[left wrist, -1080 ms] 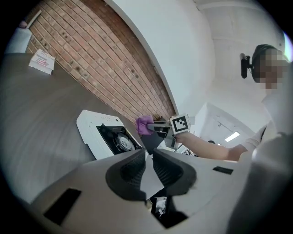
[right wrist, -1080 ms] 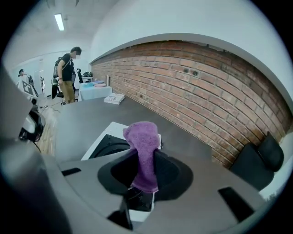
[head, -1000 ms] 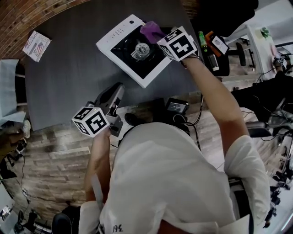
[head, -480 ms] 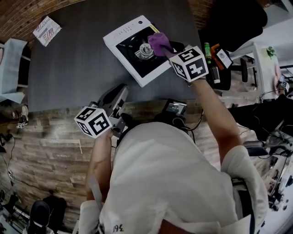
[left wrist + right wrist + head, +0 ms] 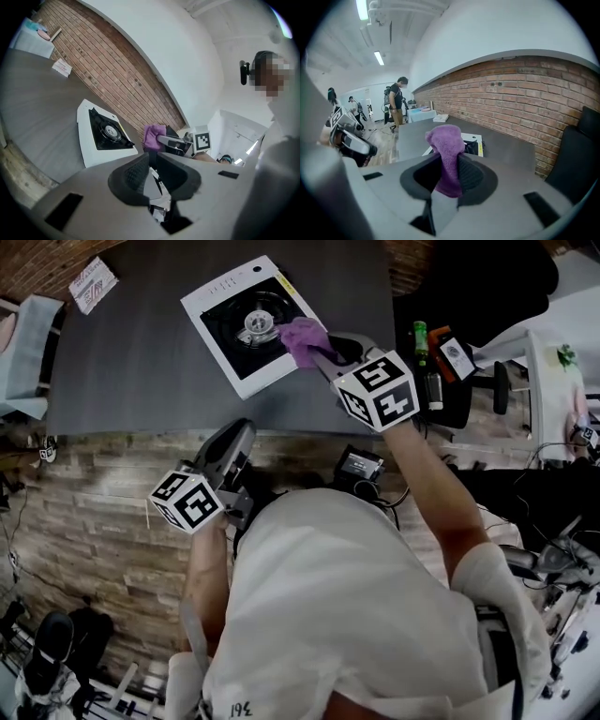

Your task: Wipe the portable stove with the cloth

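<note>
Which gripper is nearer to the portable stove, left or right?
Right. The right gripper holds the purple cloth over the stove's edge; the left gripper is at the table's near edge, apart from the stove.

Fuzzy purple terry cloth [image 5: 446,154] fills the matt, ribbed dark fingers [image 5: 472,174] of the right gripper [image 5: 449,164]. The portable stove [image 5: 234,338] shows a smooth white casing, a glossy black top and a metal burner [image 5: 258,326]. It sits on a matt grey table [image 5: 122,362], beside a rough brick wall [image 5: 525,93].
</note>
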